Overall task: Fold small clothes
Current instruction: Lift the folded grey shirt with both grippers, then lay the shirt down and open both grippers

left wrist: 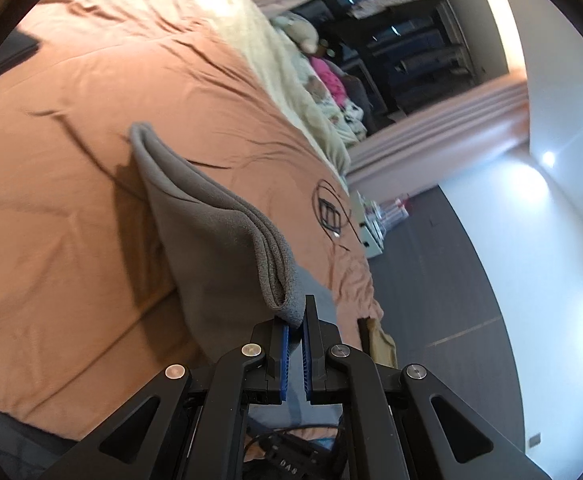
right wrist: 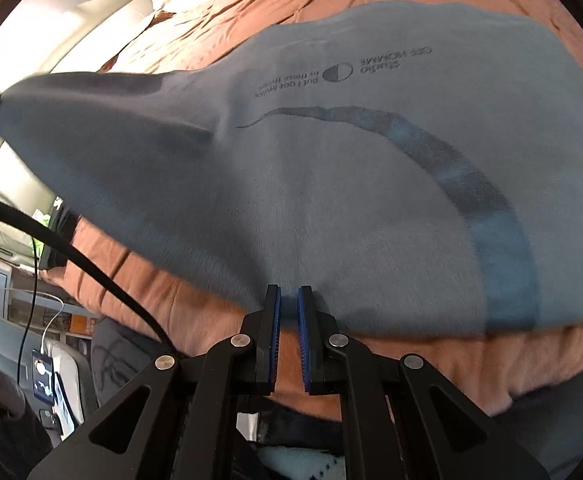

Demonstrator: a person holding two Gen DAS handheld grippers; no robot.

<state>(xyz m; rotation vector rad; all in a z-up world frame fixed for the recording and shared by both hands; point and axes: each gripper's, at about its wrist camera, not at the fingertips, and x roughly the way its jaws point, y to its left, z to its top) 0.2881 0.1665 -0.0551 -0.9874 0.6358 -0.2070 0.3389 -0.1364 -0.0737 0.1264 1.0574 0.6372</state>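
Left gripper: our left gripper [left wrist: 296,318] points forward and somewhat downward over the bed, rolled so the bed runs tilted across its view; its blue pads [left wrist: 284,360] are pinched together on a bunched corner of the grey T-shirt [left wrist: 211,232].
Right gripper: our right gripper [right wrist: 288,300] tips more steeply down toward the near edge of the bed; its jaws are drawn in narrow on the near hem of the same grey T-shirt [right wrist: 331,184], with the cloth sitting between the tips.
Shirt, left view: we see the cloth lifted off the bedding in a layered fold, rising from the pads to a far corner that hangs free above its own shadow.
Shirt, right view: we see the body spread flat over the bed, printed lettering [right wrist: 343,72] facing up and reading upside down, a dark blue curved band [right wrist: 491,216] across it; the left end is pulled up into a taut point toward the picture's left edge.
Bedding: orange-brown duvet [left wrist: 71,160] under the shirt, wrinkled, with a thin black cable [left wrist: 333,208] looped on it beyond the shirt.
Containers: we can make out none with contents.
Other: a black cable [right wrist: 71,256] crosses the right view's left side.
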